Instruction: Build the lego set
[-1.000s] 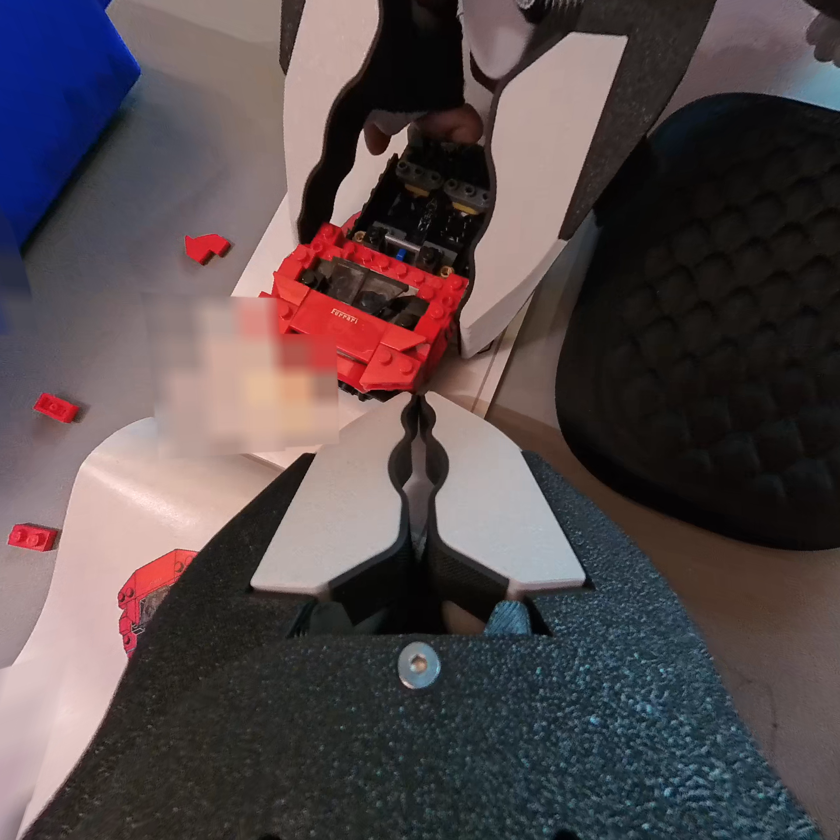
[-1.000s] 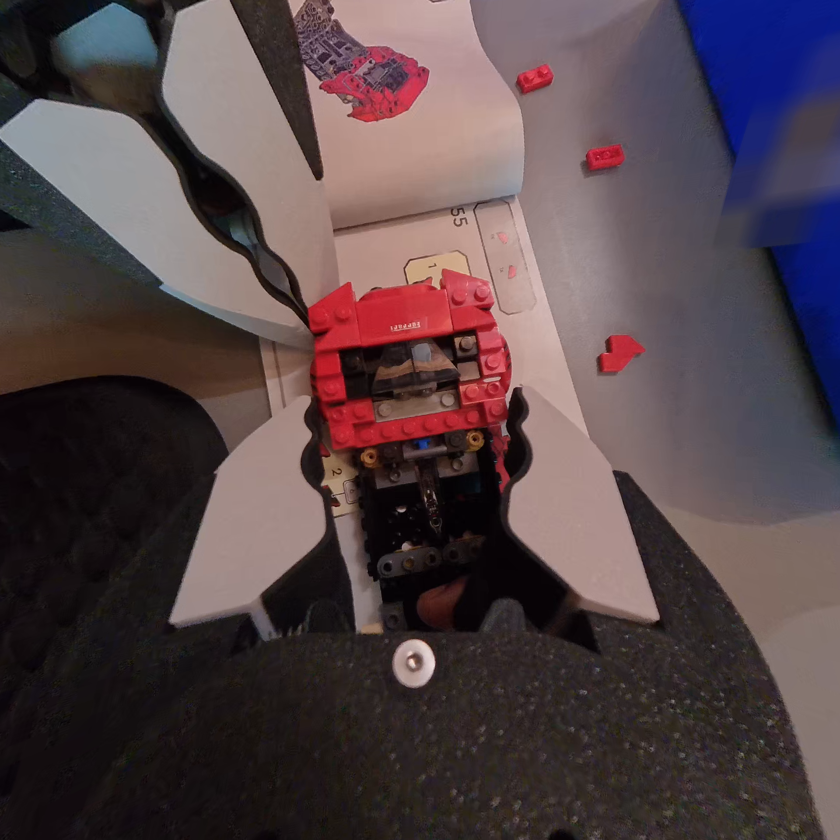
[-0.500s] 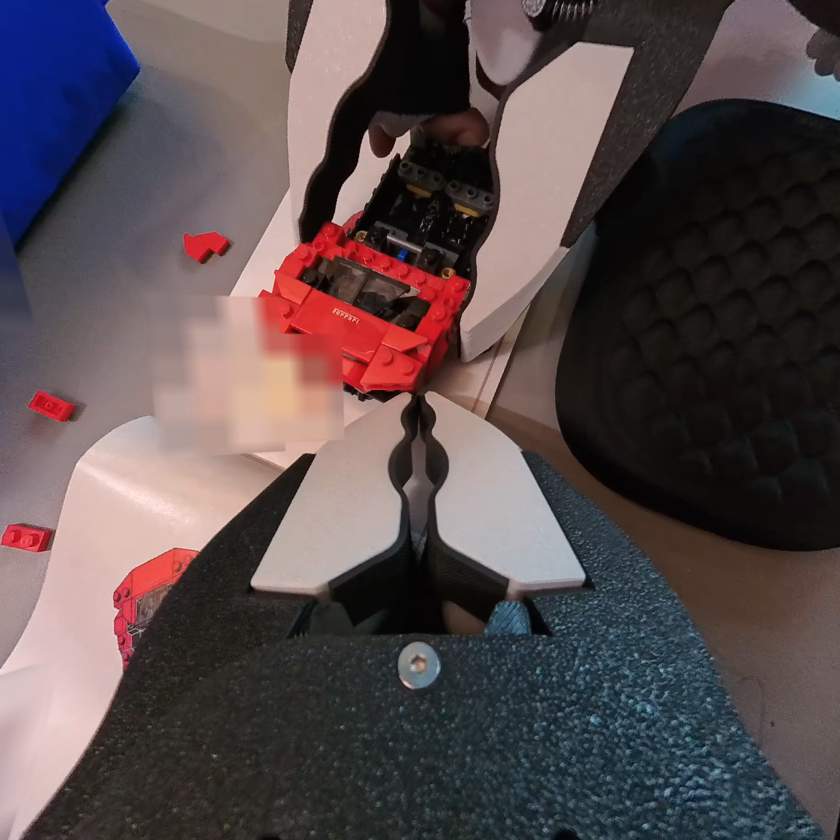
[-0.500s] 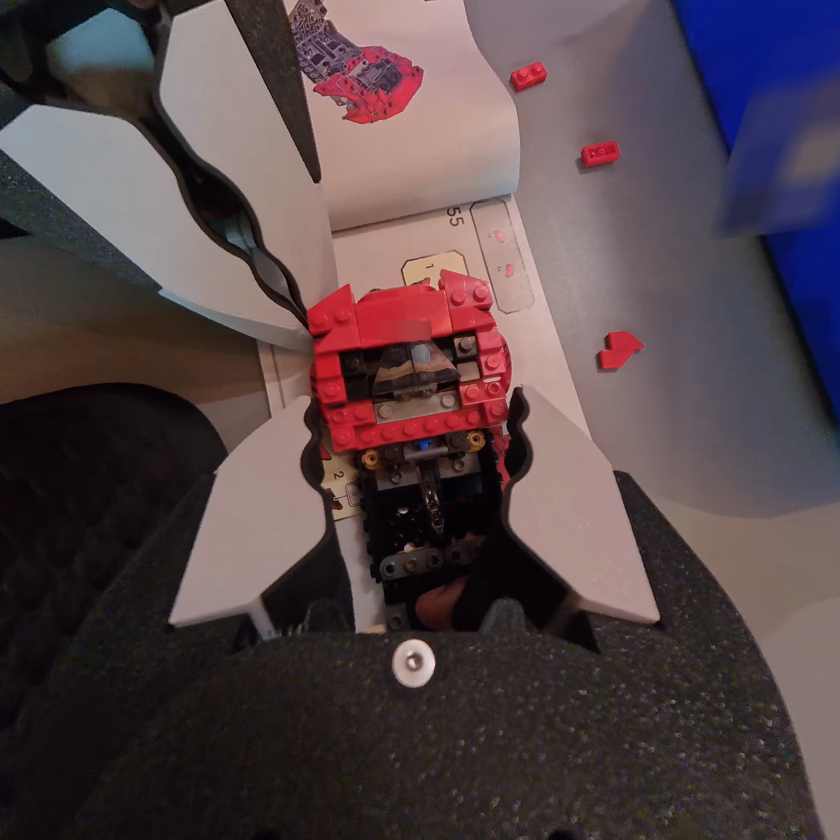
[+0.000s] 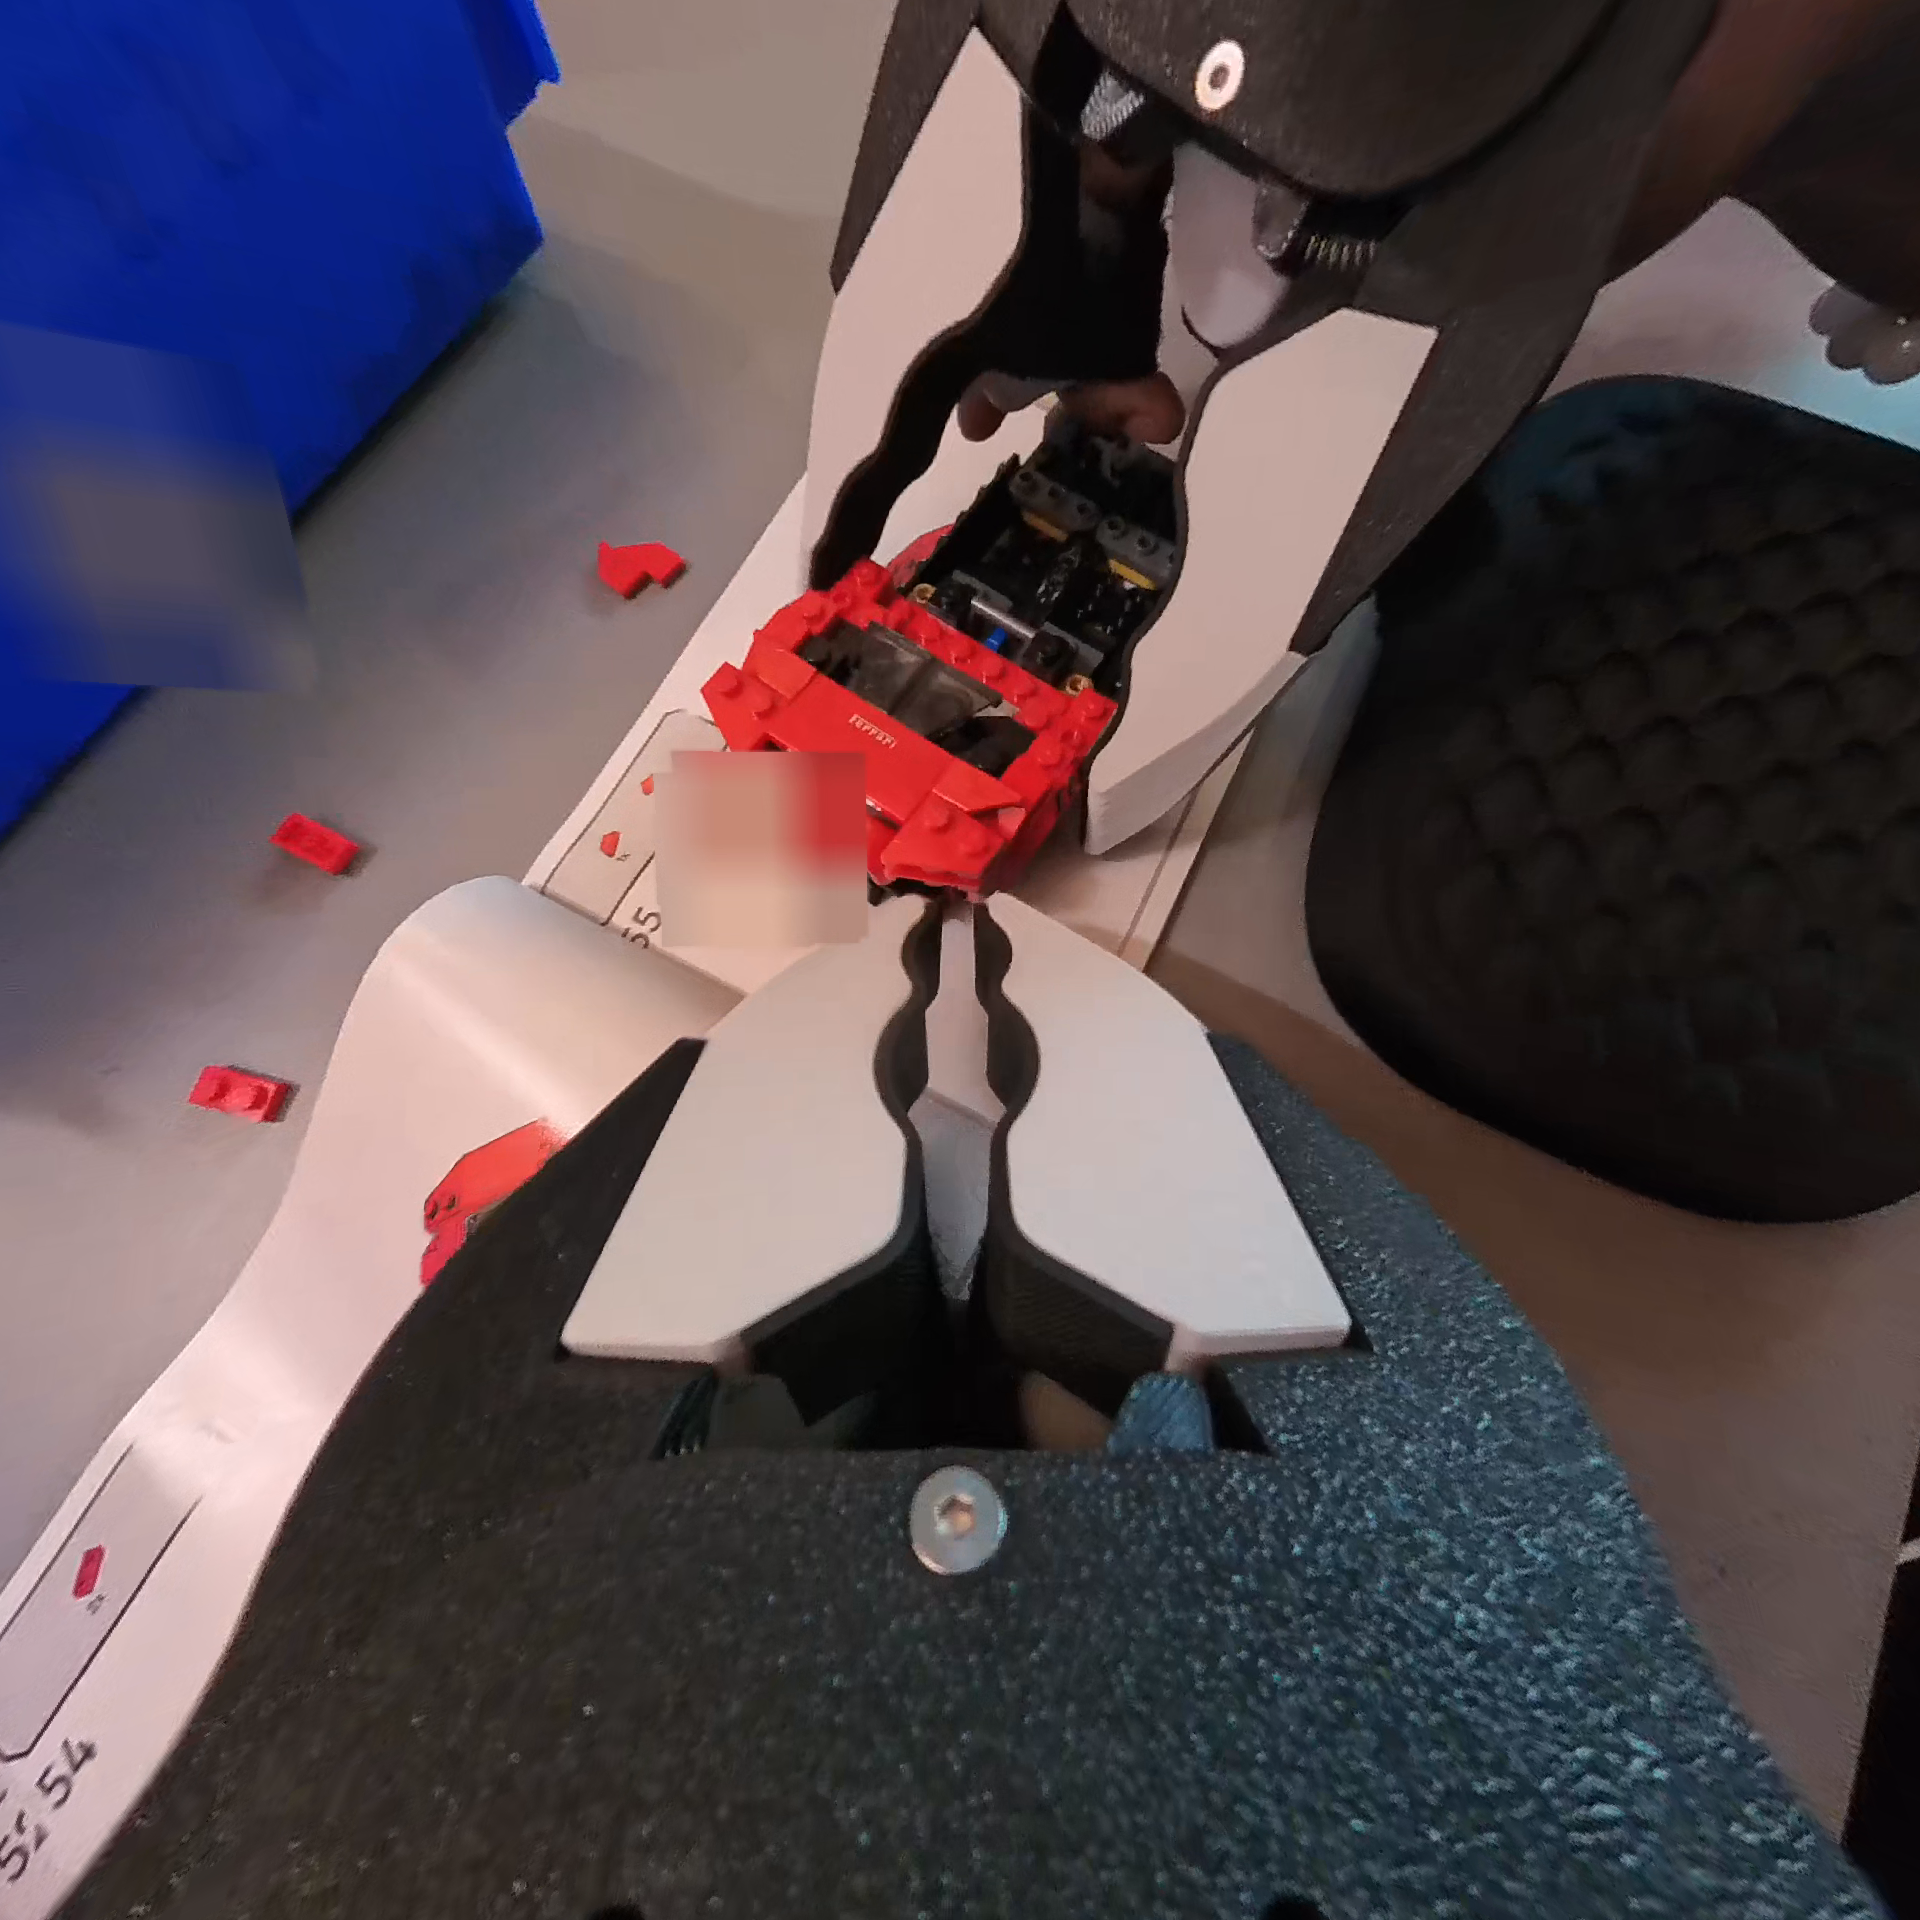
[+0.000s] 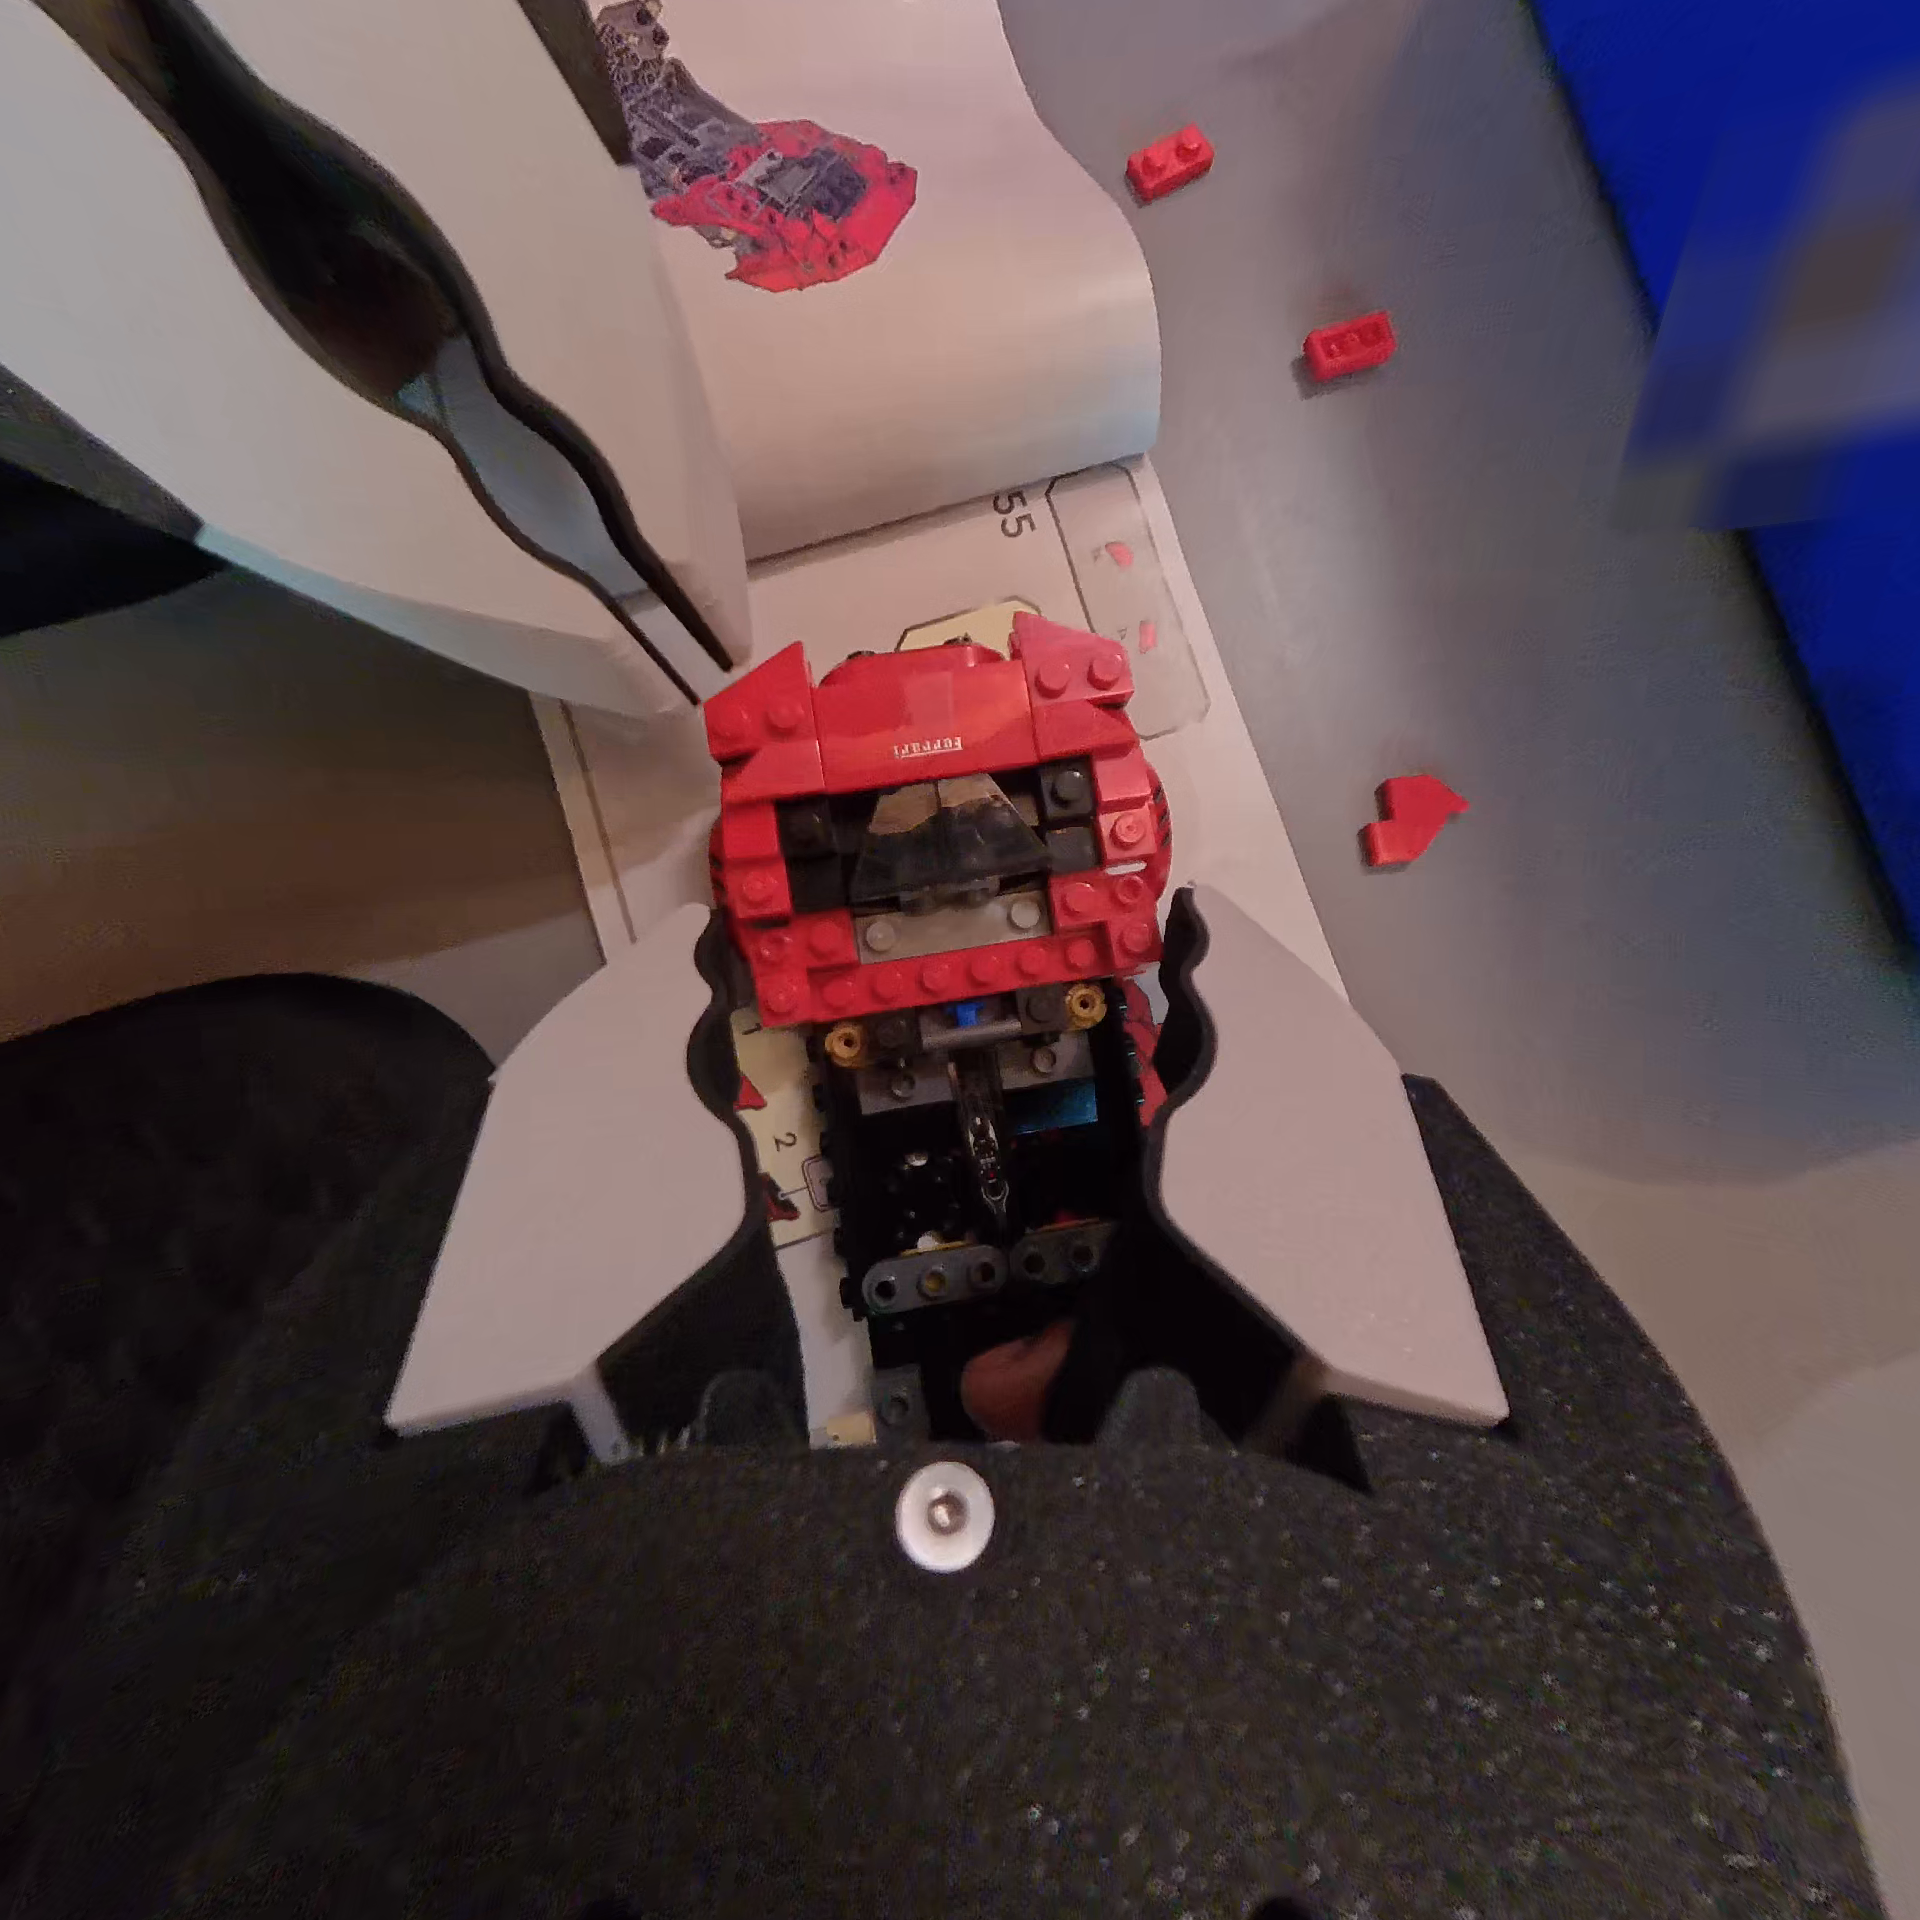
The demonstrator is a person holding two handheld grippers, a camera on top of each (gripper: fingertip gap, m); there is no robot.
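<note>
A partly built red and black lego car (image 5: 894, 748) rests on the open instruction booklet (image 5: 468, 987). My right gripper (image 6: 945, 909) is shut on the car (image 6: 914, 831), one finger on each side at its rear half; a person's fingertip shows behind the black chassis. The right gripper also shows from the front in the left wrist view (image 5: 977, 696). My left gripper (image 5: 956, 909) is shut to a thin slit with nothing visible in it, its tips just short of the car's front corner. It also shows in the right wrist view (image 6: 712, 675).
Three loose red pieces lie on the grey table left of the booklet: an angled one (image 5: 639, 568) and two small plates (image 5: 315, 840) (image 5: 239, 1091). A blue bin (image 5: 239, 260) stands beyond them. A black padded seat (image 5: 1621, 831) lies beside the table edge. Left tips to right tips: about 5 cm. It is some 10 cm from my right tips to the black padded seat (image 5: 1621, 831).
The car stays held by my right gripper. My left gripper's view has tilted a little and its tips now show a thin slit between them.
</note>
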